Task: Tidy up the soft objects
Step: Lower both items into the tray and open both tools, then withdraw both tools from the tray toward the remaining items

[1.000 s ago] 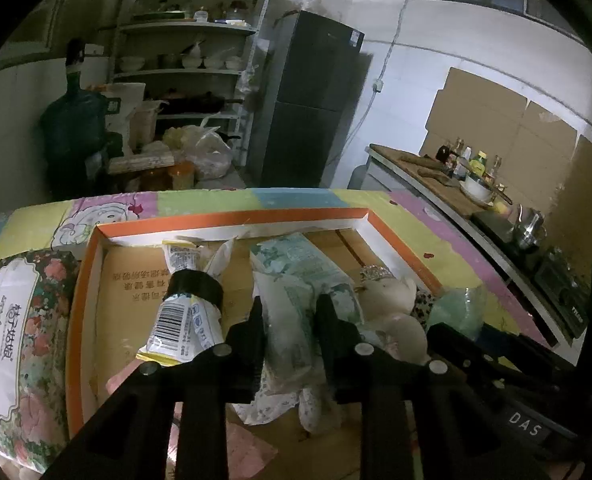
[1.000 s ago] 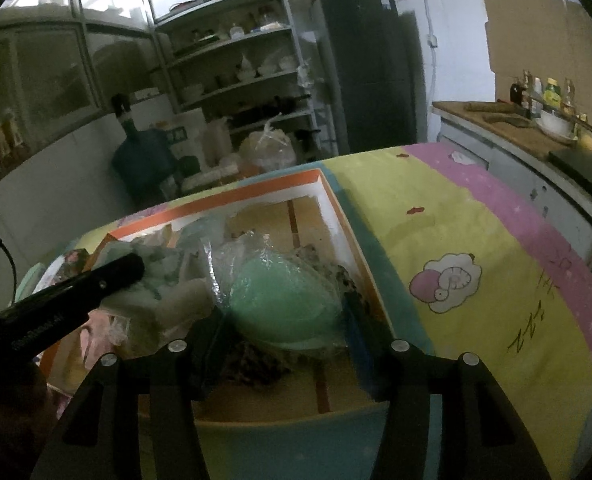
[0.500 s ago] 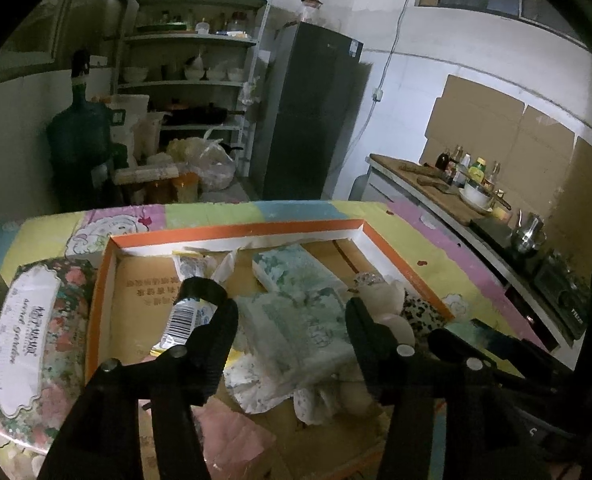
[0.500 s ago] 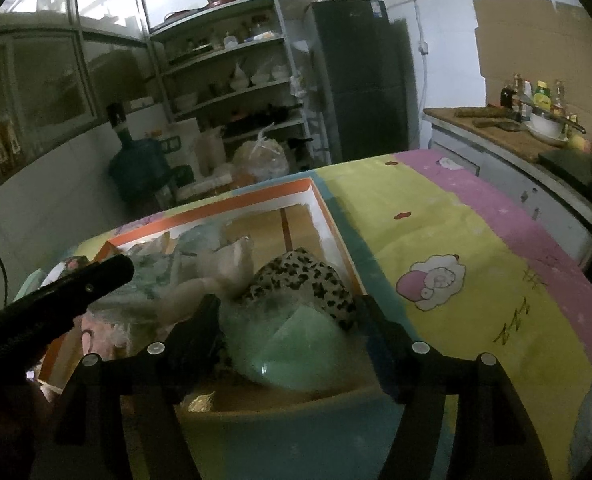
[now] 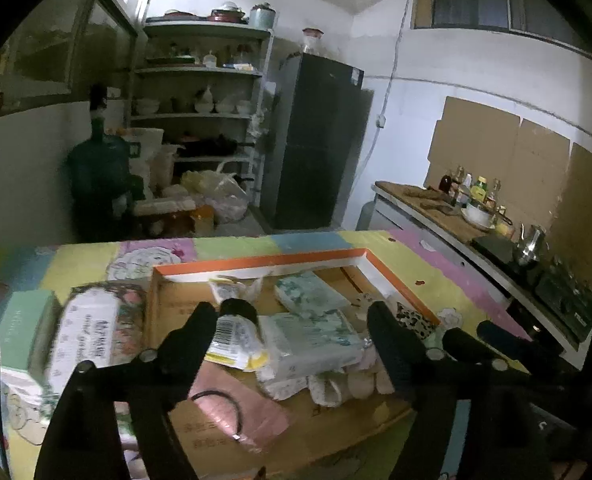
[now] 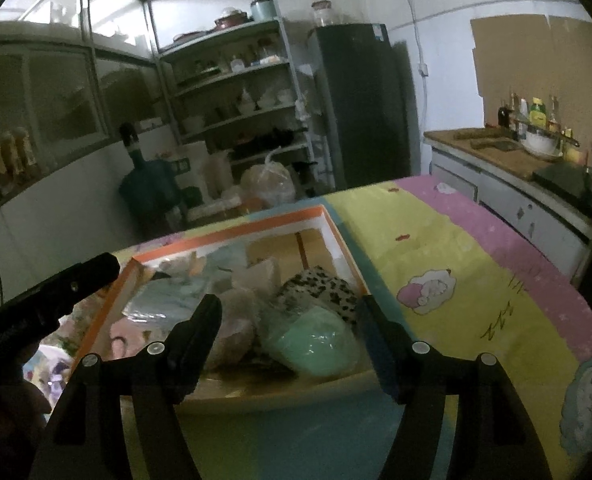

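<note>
**A:** Where do your soft things sit right now?

**B:** In the shallow orange-rimmed box (image 5: 256,262) on the patterned worktop (image 6: 476,264). The pale wrapped tissue pack (image 5: 312,340) lies in the middle of it, beside a barcode-labelled pouch (image 5: 232,336); the mint-green bagged bundle (image 6: 316,340) rests at the near right corner, against a leopard-print piece (image 6: 320,284). A flowered tissue pack (image 5: 92,332) lies outside the box, just left of its rim.

**A:** Why laid that way?

**B:** My guess is you are packing flat things side by side so nothing rolls, and tucking the green bundle into the corner where two walls keep it put.

**A:** And your tongs?

**B:** Your left tongs (image 5: 292,320) have just been opening; the jaws stand wide, framing the pale pack without pressing on it. Your right tongs (image 6: 290,312) are spread too, their jaws having opened a moment ago, with the green bundle showing between them but free of the pads. Neither grips anything.

**A:** How are your hands posed?

**B:** Both point forward and slope down toward the box, left tongs over its middle, right tongs over its near right corner. In the right view your left tool crosses the lower left, so the two run close, side by side.
</note>
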Tool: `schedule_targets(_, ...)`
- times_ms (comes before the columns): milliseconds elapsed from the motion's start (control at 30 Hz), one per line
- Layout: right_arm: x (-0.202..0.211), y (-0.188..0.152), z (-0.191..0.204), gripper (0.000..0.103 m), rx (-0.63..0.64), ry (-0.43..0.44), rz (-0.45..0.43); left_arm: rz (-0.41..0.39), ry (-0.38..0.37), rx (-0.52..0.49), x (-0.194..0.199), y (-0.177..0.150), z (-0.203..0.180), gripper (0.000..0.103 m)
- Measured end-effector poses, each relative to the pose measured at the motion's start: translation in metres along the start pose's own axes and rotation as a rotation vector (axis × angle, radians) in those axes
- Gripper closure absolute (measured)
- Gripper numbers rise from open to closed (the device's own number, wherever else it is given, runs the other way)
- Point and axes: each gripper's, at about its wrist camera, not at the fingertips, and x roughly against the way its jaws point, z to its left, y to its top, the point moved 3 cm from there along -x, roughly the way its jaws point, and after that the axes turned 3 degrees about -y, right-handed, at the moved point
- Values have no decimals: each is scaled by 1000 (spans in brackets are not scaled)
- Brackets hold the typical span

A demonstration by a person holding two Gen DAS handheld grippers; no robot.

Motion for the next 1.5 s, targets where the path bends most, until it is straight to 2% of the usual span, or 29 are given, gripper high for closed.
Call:
schedule_targets(267, 26, -1, 35, 31, 39, 21, -38, -32, 37, 14, 30, -3, 18, 22)
schedule_targets(900, 63, -20, 119, 31, 126, 91, -56, -82, 122, 48, 101, -19, 76, 22)
schedule_targets(1200, 68, -32, 165, 31, 157, 115, -57, -88, 215, 66, 130, -34, 114, 22)
schedule_targets(1500, 63, -47, 200, 31, 197, 164, -24, -69, 270, 104, 151, -51, 151, 22)
